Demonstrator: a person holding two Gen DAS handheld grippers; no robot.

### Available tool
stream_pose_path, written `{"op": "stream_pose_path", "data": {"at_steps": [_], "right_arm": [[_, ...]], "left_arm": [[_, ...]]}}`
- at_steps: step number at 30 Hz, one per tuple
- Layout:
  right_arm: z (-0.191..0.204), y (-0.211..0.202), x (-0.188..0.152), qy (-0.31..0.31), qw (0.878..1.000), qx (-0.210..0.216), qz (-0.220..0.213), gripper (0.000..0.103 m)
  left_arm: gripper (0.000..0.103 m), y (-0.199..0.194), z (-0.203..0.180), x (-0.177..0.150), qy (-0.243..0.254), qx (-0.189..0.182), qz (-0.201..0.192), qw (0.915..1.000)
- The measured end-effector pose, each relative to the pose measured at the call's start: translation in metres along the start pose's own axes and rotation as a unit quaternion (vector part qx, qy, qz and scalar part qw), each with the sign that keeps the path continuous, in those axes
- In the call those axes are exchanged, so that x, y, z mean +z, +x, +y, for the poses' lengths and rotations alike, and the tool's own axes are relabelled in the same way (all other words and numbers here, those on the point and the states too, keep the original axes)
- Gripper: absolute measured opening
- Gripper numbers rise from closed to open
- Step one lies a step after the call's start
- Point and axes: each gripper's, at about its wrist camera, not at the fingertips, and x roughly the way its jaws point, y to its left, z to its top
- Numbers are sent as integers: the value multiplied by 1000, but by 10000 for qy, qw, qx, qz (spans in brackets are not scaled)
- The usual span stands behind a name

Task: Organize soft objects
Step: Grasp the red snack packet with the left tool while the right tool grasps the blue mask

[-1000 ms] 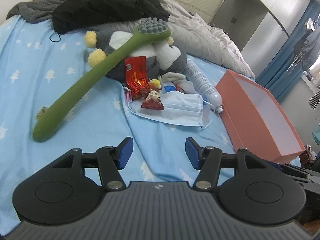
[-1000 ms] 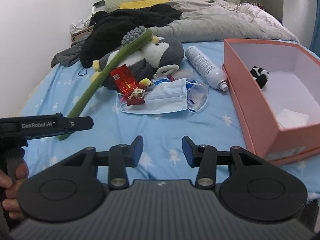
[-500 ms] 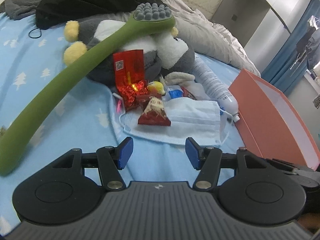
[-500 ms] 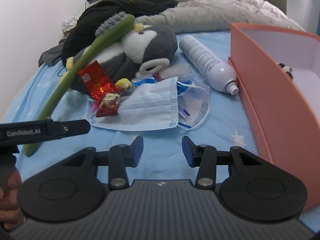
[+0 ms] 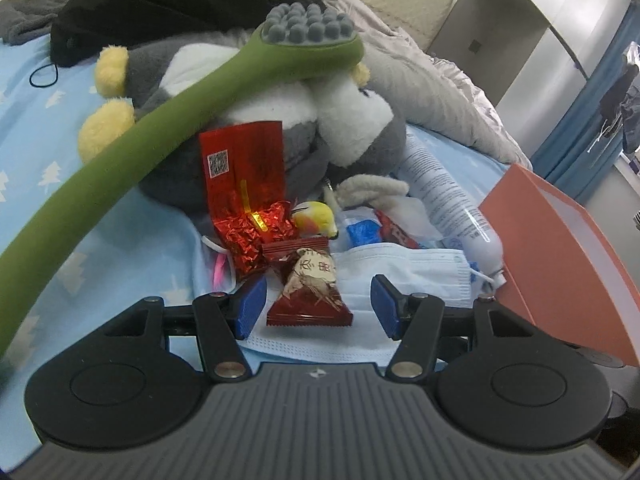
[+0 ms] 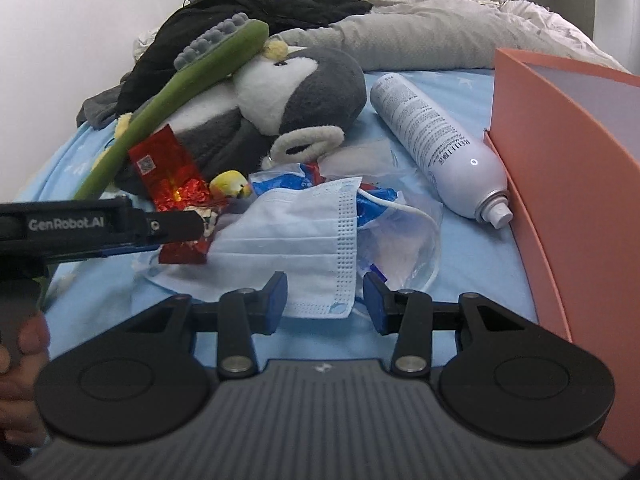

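Note:
A grey and white plush penguin (image 5: 340, 120) (image 6: 304, 92) lies on the blue bed sheet with a long green massage stick (image 5: 168, 116) (image 6: 180, 80) leaning on it. A blue face mask (image 5: 404, 276) (image 6: 296, 236) lies in front, with red snack packets (image 5: 308, 284) (image 6: 184, 248) on its left part. My left gripper (image 5: 316, 304) is open, its jaws on either side of the near red packet. My right gripper (image 6: 324, 300) is open, its jaws on either side of the mask's near corner. An orange box (image 5: 560, 256) (image 6: 568, 168) stands at the right.
A white spray can (image 5: 448, 204) (image 6: 436, 144) lies beside the box. A small yellow toy (image 5: 316, 216) (image 6: 232, 184) and clear plastic wrappers (image 6: 400, 240) sit in the pile. Black clothing (image 5: 168, 0) and a grey duvet (image 6: 420, 36) lie behind.
Both grippers have moved forward and down to the pile. The left one now straddles the red packet, the right one the mask's corner. Both stay open.

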Motion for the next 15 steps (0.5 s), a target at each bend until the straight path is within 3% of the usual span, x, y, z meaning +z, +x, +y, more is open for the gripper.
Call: {"op": "stream_pose_path", "data": {"at_steps": [2,5,7,9,15], "right_arm": [[-1,3,0,17,10000,40,19,41],[-1,4,0,27,9999,139,48,26],[0,2,1,41,9998,175,58,12],[0,-1,1,35,9999,154,24,7],[4,-20,1,40,9997,210,-124,4]], "left_arm": [[63,4,1,0,-17,-4,18,10000],[61,9,0,-1,16,-14,38,10000],[45,13,-1,-2,73,30,51,10000],[42,18,-3,-2,156,192,188,9995],[38,2,-2,-4,76,110,105,9999]]}}
